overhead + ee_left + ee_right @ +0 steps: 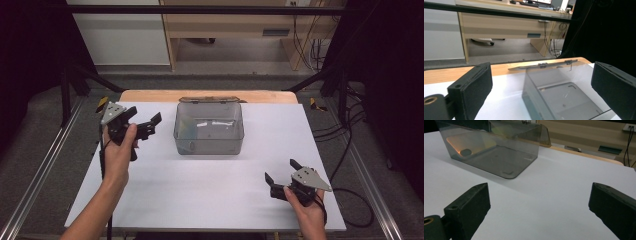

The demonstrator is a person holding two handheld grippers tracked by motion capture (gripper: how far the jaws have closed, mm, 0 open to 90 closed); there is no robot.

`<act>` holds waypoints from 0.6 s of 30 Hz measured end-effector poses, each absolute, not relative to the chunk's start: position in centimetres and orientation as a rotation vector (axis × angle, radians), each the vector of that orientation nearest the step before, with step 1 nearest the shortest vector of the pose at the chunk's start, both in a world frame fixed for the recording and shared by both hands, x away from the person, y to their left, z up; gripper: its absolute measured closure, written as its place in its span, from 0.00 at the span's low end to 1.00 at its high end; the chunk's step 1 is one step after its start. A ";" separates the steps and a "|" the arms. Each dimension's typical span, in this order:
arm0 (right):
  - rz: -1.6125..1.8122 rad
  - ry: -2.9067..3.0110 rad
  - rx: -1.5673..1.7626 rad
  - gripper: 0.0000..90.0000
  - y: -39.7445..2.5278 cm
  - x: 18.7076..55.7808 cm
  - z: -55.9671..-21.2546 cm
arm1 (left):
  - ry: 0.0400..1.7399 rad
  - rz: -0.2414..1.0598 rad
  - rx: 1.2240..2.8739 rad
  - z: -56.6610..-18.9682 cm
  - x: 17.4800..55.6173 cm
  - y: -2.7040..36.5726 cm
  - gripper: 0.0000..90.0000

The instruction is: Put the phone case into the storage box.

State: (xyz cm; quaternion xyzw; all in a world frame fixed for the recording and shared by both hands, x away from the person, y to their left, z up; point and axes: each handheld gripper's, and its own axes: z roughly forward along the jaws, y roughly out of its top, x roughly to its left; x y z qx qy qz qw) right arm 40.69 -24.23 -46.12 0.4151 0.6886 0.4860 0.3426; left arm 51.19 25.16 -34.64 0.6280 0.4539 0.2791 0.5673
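Black grippers [148, 125], grey triangular plates, bare forearms.

The box [209, 129] at the far middle of the table is clear, smoke-tinted plastic, smooth and glossy. The table top [210, 185] is matt white and smooth, with a bare wood edge [150, 95] at the far side. Both the left gripper [150, 125] and the right gripper [281, 172] are matt black, each with a dull grey plate.
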 end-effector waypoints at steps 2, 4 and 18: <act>1.262 1.778 1.068 0.04 -24.3 40.7 -46.1 | 1.055 0.661 1.476 -34.7 50.6 26.2 0.04; 1.260 1.772 1.067 0.04 -24.2 40.7 -46.2 | 1.038 0.678 1.494 -34.9 50.1 27.1 0.03; 1.266 1.760 1.048 0.04 -24.3 40.5 -46.2 | 1.006 0.727 1.485 -36.6 46.1 31.0 0.03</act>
